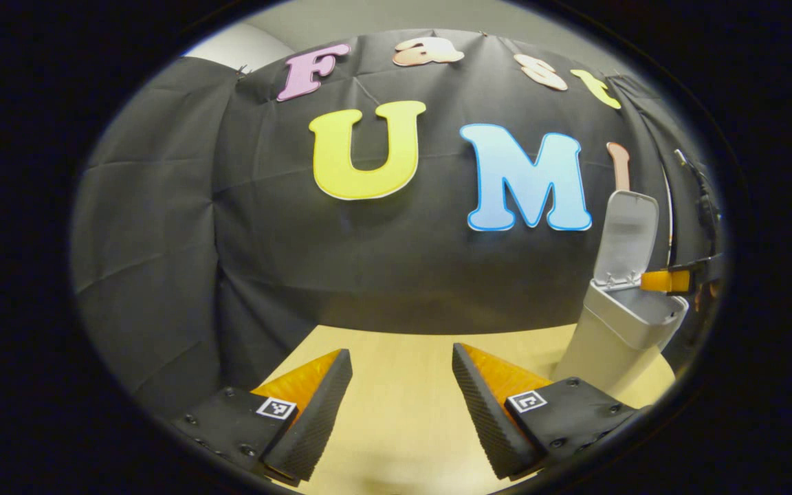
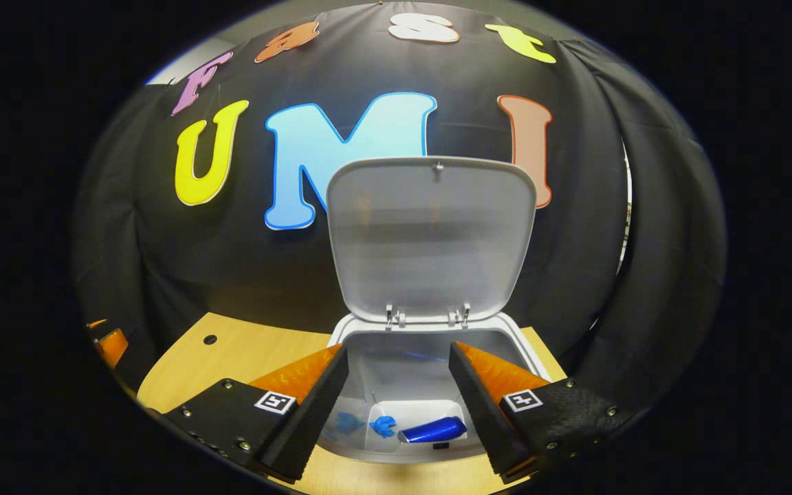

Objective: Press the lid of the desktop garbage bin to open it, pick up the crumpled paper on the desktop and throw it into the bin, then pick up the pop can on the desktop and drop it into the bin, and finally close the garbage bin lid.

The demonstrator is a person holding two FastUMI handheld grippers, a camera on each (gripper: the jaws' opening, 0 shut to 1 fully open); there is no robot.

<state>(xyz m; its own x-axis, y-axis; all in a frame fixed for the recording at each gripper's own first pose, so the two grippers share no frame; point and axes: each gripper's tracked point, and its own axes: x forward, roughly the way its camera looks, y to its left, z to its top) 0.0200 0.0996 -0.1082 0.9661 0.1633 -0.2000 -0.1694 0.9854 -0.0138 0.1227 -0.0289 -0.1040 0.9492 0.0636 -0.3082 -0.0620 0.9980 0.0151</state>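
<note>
Your right gripper (image 2: 398,385) hangs just above the open bin (image 2: 430,344), its fingers spread wide with nothing between them, one tip over each side of the bin's mouth. Looking down through that gap in the right gripper view, you see the pop can (image 2: 433,430) lying on its side at the bottom of the bin, and just left of it the crumpled paper (image 2: 383,425); both rest on the bin's floor, close together, whether touching you cannot tell. The lid (image 2: 432,237) stands upright on its hinges at the far edge of the opening, its inner face turned toward you. Your left gripper (image 1: 402,392) sits well apart from the bin, low over the bare worktop (image 1: 403,412), its fingers also spread and holding nothing. In the left gripper view the bin (image 1: 616,344) stands at the right on the worktop, lid (image 1: 626,237) raised, and a finger of your right gripper (image 1: 667,280) pokes in over its rim from the right edge. In the right gripper view, a bit of your left gripper (image 2: 108,344) shows at the far left edge, beside the worktop (image 2: 245,357).
</note>
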